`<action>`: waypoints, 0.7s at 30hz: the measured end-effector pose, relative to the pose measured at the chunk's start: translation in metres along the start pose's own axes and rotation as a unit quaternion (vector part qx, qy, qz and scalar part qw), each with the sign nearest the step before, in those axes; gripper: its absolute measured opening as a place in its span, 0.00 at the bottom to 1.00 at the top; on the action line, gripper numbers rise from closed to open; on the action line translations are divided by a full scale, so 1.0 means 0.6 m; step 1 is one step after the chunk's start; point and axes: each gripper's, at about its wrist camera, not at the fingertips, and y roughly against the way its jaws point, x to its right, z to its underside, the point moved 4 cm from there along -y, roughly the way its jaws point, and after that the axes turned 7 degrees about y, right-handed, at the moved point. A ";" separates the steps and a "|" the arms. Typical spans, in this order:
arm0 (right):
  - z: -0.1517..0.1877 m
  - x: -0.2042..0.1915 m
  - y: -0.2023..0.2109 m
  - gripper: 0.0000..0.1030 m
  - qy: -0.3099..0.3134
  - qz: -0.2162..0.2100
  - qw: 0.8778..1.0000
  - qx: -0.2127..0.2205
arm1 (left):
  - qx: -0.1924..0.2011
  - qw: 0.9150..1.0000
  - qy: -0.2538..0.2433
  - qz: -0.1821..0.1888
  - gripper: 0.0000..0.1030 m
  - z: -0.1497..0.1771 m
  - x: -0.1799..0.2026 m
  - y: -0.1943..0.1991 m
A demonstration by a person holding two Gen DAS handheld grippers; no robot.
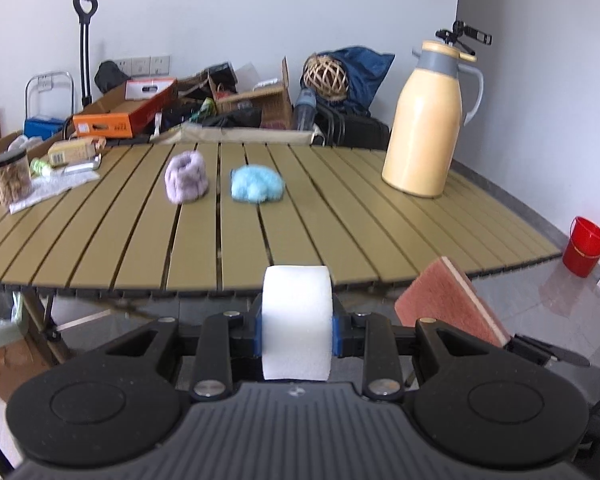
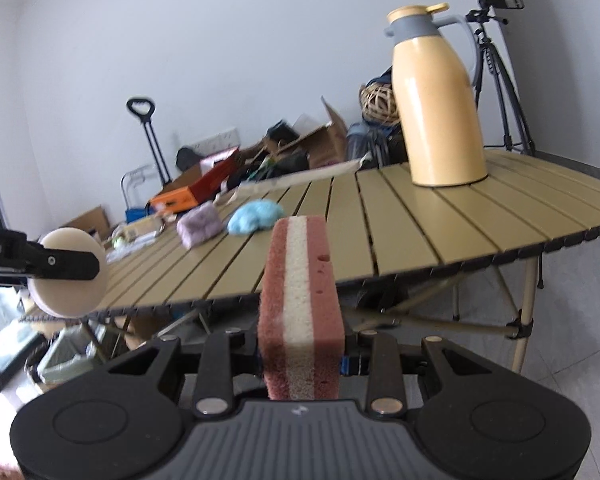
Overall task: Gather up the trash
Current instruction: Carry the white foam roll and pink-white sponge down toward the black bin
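Note:
My left gripper (image 1: 298,322) is shut on a white foam disc (image 1: 297,300), held on edge just short of the table's near edge. In the right wrist view the same disc (image 2: 70,296) shows as a cream round face in the left gripper (image 2: 66,268) at the far left. My right gripper (image 2: 302,356) is shut on a pink sponge with a white middle layer (image 2: 300,304), standing upright between the pads. That sponge (image 1: 452,300) also shows low on the right in the left wrist view. Both grippers hang in front of the slatted olive table (image 1: 100,240).
On the table lie a purple fluffy piece (image 1: 186,178), a blue fluffy piece (image 1: 256,184), a tall yellow jug (image 1: 424,120), a jar (image 1: 12,182) and packets at the far left. A lined bin (image 2: 64,356) stands under the table's left end. A red bucket (image 1: 586,246) is on the floor at right.

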 end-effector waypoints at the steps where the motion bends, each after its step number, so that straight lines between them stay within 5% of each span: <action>1: 0.005 -0.003 0.000 0.30 0.002 -0.003 1.000 -0.006 | -0.005 1.000 0.001 -0.001 0.29 0.008 -0.003 -0.001; 21: 0.123 -0.069 -0.014 0.30 0.034 -0.030 0.985 -0.165 | -0.119 0.989 0.056 -0.067 0.29 0.176 -0.100 -0.043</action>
